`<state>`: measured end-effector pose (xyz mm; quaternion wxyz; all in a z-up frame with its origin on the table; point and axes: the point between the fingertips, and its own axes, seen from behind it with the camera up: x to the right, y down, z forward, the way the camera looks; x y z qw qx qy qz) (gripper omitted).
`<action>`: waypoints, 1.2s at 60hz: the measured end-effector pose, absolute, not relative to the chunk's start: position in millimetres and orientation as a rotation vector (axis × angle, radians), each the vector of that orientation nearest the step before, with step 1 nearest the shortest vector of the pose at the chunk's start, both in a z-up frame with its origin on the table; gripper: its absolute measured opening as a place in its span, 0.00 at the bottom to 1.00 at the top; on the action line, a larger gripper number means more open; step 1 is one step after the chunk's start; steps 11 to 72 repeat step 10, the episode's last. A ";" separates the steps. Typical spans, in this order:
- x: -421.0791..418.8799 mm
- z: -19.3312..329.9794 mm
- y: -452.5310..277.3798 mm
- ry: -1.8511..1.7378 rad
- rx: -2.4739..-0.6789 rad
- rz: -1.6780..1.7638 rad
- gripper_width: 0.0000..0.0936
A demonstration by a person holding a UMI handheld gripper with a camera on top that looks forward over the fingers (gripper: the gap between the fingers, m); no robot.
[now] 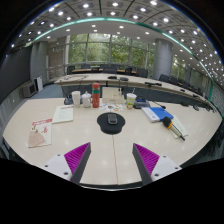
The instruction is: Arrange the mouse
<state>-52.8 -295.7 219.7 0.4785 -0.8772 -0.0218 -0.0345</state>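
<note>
Smooth pale table [60,135], round mat [111,123], mouse [112,119]

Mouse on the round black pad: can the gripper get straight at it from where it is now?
Probably yes. The mouse sits on a round black pad ahead of the open gripper, beyond its fingers and roughly centred between them. The table between looks bare; the bottles and cup stand further back.

— Status of the gripper [110,158]?
— Jaws spread wide, nothing clamped between them. Both fingers enter at the bottom of the frame, angled inward toward centre.
— Pads?
— Magenta pads [76,155] visible on both inner faces, one at lower left, one at lower right. No contact on either face.
</note>
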 end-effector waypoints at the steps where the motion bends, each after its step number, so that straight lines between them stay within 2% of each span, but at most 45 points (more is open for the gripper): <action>1: -53.0 220.6 -296.5 -0.052 -2.140 -0.083 0.91; 72: -49.9 224.8 -297.8 -0.039 -2.129 -0.083 0.91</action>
